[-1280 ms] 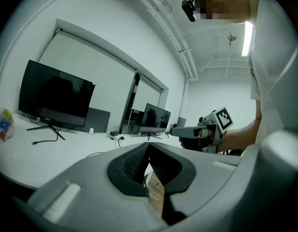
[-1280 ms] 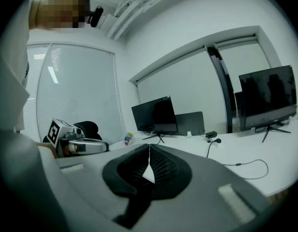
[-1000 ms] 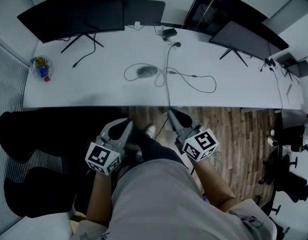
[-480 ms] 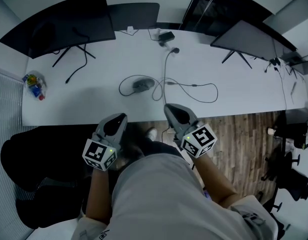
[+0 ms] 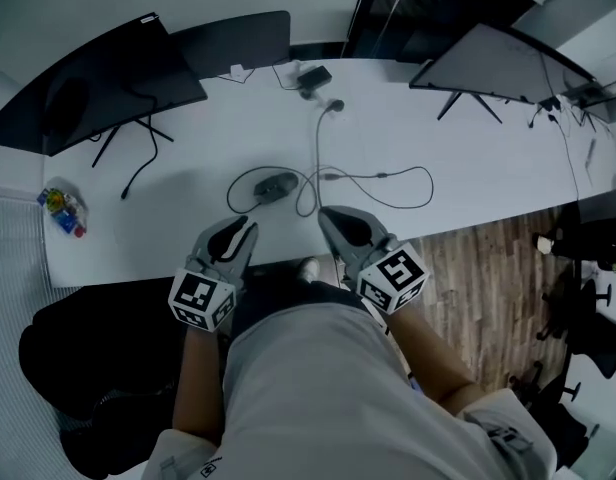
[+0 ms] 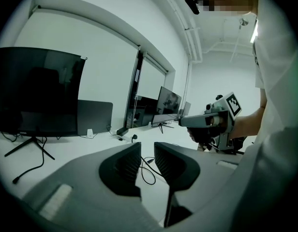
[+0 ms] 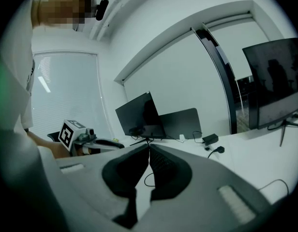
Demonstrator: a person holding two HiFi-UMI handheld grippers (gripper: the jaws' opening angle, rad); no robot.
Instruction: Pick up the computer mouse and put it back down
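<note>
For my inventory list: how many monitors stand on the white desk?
2 for certain: the left monitor and the right monitor, at the desk's ends. The dark panel beside the left one may be a third.

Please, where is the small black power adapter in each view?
Head view: power adapter top centre, at the far edge of the desk.
Left gripper view: power adapter left of centre.
Right gripper view: power adapter right of centre.
Shared landmark: the dark monitor on a tripod stand.
</note>
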